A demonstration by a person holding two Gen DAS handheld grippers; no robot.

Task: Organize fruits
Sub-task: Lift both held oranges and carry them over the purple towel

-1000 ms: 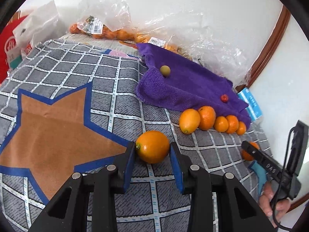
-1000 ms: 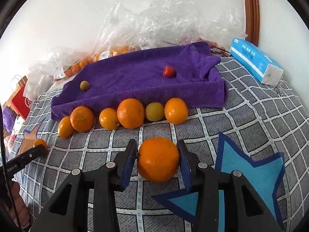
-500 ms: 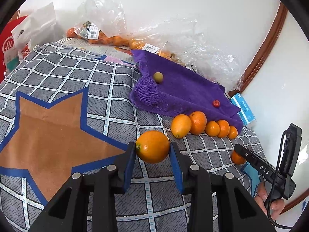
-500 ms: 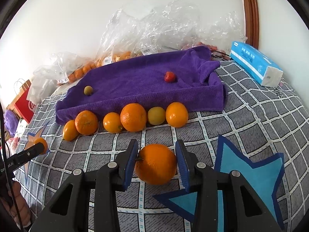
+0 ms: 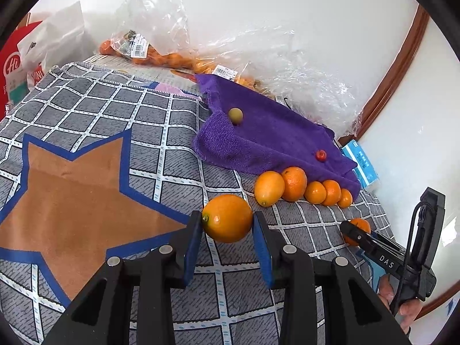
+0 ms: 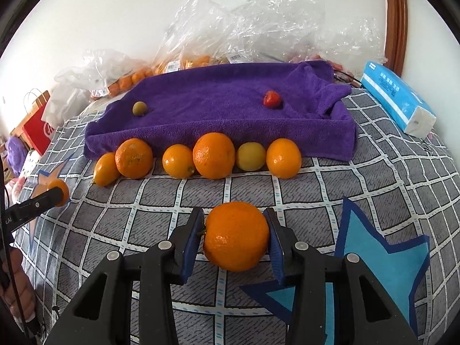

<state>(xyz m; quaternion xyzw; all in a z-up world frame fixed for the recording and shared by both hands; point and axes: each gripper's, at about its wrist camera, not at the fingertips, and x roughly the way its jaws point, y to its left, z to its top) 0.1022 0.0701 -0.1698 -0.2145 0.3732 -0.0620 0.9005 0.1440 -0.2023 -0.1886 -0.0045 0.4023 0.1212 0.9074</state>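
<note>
My left gripper (image 5: 227,224) is shut on a smooth orange citrus (image 5: 227,218) held above the grey checked cloth (image 5: 149,115). My right gripper (image 6: 235,235) is shut on a larger orange (image 6: 236,235), held in front of a row of several oranges (image 6: 213,155) lined along the front edge of a purple towel (image 6: 218,106). The row also shows in the left wrist view (image 5: 293,183). On the towel lie a small green fruit (image 6: 139,108) and a small red fruit (image 6: 271,99).
Clear plastic bags with small oranges (image 5: 149,49) lie behind the towel by the white wall. A blue tissue pack (image 6: 399,97) lies at the right. A red bag (image 5: 11,66) stands at the far left. The cloth has an orange star (image 5: 72,195) and a blue star (image 6: 382,261).
Both grippers have pulled back a little from the row, each still holding its orange. The left gripper's view has tilted, and the row now looks farther away.
</note>
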